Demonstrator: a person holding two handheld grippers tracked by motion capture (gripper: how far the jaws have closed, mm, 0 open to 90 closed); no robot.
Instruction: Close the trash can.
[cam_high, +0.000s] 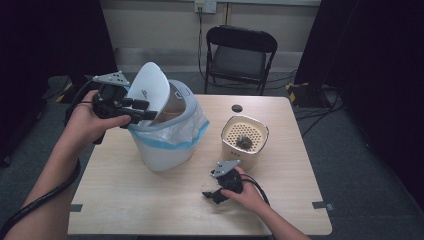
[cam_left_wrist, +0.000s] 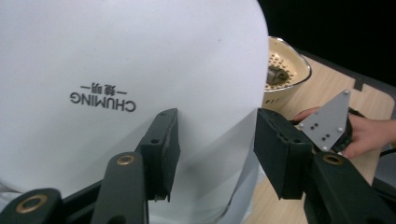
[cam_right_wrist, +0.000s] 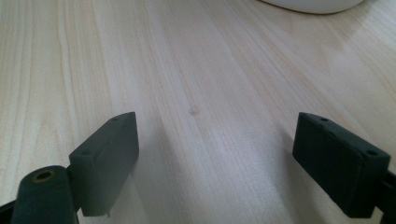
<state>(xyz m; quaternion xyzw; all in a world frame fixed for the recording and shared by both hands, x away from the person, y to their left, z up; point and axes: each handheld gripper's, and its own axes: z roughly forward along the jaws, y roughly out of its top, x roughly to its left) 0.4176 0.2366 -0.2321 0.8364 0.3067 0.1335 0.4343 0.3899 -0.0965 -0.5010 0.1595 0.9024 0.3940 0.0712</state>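
A white bin (cam_high: 165, 150) lined with a blue-edged clear bag stands on the table's left half. Its white lid (cam_high: 149, 90) is tipped up on edge. My left gripper (cam_high: 145, 111) is against the lid's lower part. In the left gripper view the jaws of the left gripper (cam_left_wrist: 217, 135) stand apart in front of the lid (cam_left_wrist: 140, 70), which carries the word CHUMING. A beige container (cam_high: 245, 145) with a perforated insert holds a dark clump (cam_high: 244, 142). My right gripper (cam_high: 210, 195) lies low in front of it, and the right gripper (cam_right_wrist: 215, 140) is open over bare wood.
The wooden table (cam_high: 150, 210) has free room along its front and left. A small black disc (cam_high: 237, 108) sits near the far edge. A black folding chair (cam_high: 240, 55) stands behind the table. The left gripper view also shows the container (cam_left_wrist: 285, 65) and the other hand's grey plate (cam_left_wrist: 327, 123).
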